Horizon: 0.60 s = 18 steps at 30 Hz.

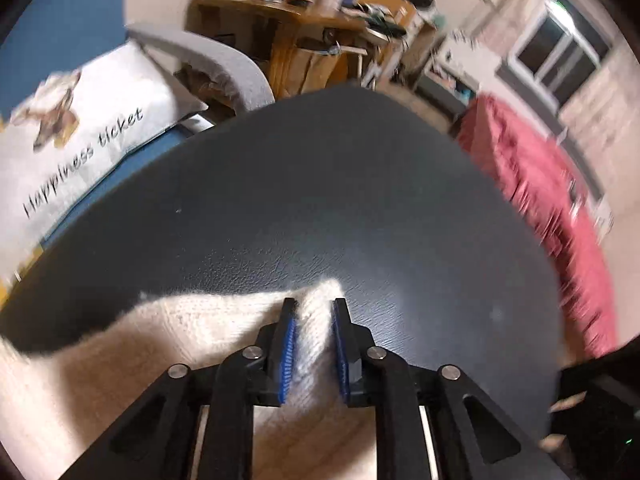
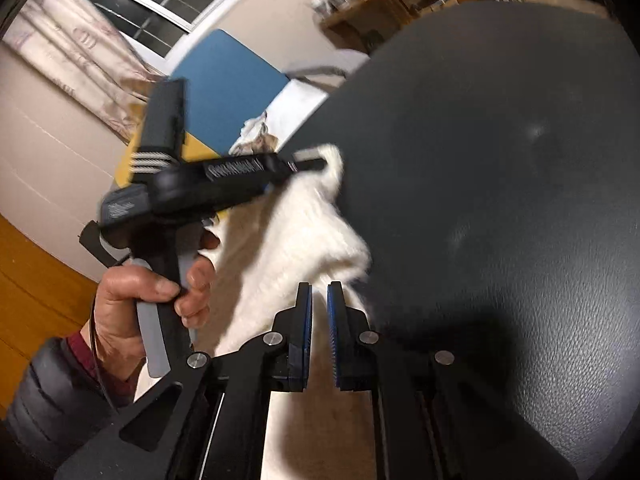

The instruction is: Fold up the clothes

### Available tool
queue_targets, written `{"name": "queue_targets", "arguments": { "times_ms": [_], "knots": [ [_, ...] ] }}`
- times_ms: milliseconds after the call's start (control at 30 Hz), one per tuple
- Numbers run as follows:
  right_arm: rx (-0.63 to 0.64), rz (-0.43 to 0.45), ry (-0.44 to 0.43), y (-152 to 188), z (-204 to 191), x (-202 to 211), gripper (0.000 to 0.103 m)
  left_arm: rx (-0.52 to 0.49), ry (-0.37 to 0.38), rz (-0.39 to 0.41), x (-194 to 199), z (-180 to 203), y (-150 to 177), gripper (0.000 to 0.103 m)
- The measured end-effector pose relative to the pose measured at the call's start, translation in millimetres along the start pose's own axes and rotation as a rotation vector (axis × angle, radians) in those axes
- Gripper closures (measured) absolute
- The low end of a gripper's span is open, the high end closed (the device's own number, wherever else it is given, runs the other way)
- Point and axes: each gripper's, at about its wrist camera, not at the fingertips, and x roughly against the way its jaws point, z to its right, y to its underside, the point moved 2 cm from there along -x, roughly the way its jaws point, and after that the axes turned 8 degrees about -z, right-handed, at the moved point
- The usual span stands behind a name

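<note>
Pinching white knit garment (image 1: 224, 320), left tongs (image 1: 313, 312) level, right tongs (image 2: 319, 292) likewise clamped.

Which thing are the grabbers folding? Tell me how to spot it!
Find the big dark leathery surface. At its near edge lies a fluffy cream knitted garment, pinched by the left gripper and right gripper. It is the only soft, pale thing on that surface.

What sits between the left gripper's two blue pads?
In the left wrist view, a bunched corner of the white knit garment fills the gap of the left gripper, over the dark table.
</note>
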Motion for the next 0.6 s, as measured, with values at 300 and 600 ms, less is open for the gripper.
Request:
{"name": "queue_targets", "arguments": {
  "times_ms": [300,600],
  "knots": [
    [-0.37,-0.025,-0.459,-3.5,43.7,19.6,0.044,0.231,0.156,0.132,71.4,-37.7,37.4,0.083],
    [-0.481,-0.059,-0.496,-16.0,41.3,13.6,0.022,0.568,0.445,0.208,60.6,-40.6,160.9,0.082]
  ]
}}
